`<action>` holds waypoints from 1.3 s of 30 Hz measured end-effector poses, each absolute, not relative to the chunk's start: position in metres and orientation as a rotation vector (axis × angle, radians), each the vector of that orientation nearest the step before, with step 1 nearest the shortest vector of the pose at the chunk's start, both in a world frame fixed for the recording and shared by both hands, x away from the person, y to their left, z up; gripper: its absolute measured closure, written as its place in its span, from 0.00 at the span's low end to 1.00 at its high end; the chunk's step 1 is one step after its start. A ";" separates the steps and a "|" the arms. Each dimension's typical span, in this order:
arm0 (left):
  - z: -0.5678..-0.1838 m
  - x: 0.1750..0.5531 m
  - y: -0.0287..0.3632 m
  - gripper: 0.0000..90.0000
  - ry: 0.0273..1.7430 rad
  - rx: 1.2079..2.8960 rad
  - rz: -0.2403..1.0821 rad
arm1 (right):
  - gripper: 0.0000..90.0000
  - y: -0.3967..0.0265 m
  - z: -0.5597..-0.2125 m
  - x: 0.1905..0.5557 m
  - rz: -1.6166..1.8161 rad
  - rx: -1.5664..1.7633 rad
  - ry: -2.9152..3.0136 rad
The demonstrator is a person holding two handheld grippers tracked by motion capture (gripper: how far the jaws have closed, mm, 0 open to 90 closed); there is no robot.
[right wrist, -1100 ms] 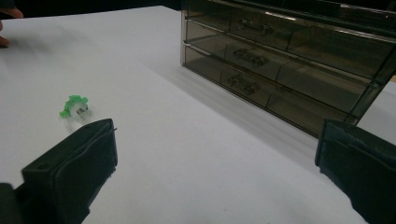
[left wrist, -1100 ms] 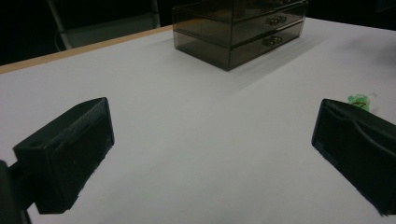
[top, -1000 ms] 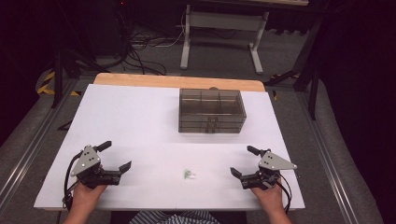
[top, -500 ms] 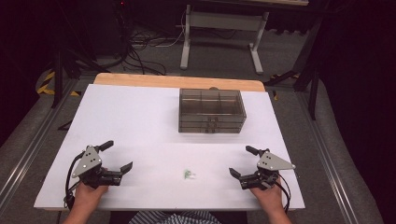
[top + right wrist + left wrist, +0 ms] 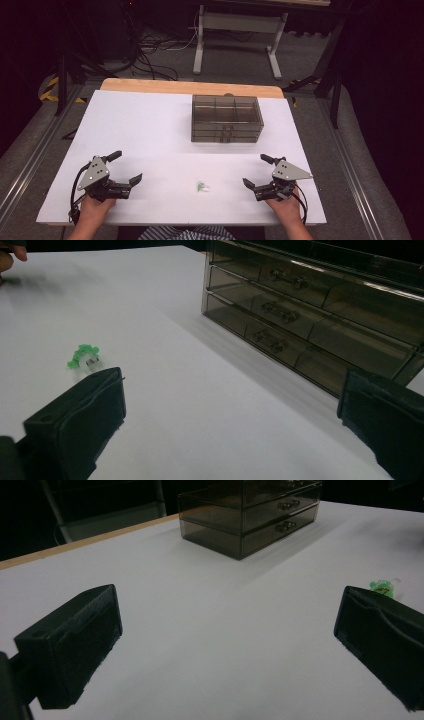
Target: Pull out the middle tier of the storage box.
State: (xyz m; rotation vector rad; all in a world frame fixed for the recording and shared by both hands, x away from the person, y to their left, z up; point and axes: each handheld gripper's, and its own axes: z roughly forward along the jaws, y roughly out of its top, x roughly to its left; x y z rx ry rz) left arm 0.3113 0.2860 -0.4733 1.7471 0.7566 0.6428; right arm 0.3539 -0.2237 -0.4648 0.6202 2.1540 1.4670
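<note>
1. Grippers at the near table edge: left gripper [image 5: 125, 168] and right gripper [image 5: 256, 171], jaws spread wide on both, nothing between them.
2. Small green-and-clear object [image 5: 202, 187] lies on the white table [image 5: 150, 130] between the two grippers, touching neither.
3. Smoked-plastic drawer organizer [image 5: 227, 119] stands farther back, drawers closed.

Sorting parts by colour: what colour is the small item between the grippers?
Green, with a clear or whitish part; the small item shows best in the right gripper view.
</note>
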 end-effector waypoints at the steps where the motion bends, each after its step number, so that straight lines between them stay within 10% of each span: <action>1: -0.473 0.311 0.286 0.00 0.756 1.747 0.643 | 0.00 -0.222 -0.464 0.355 1.468 0.617 2.157; 39: -0.473 0.312 0.286 0.00 0.748 1.760 0.631 | 0.06 -0.160 -0.441 0.385 1.392 0.441 2.280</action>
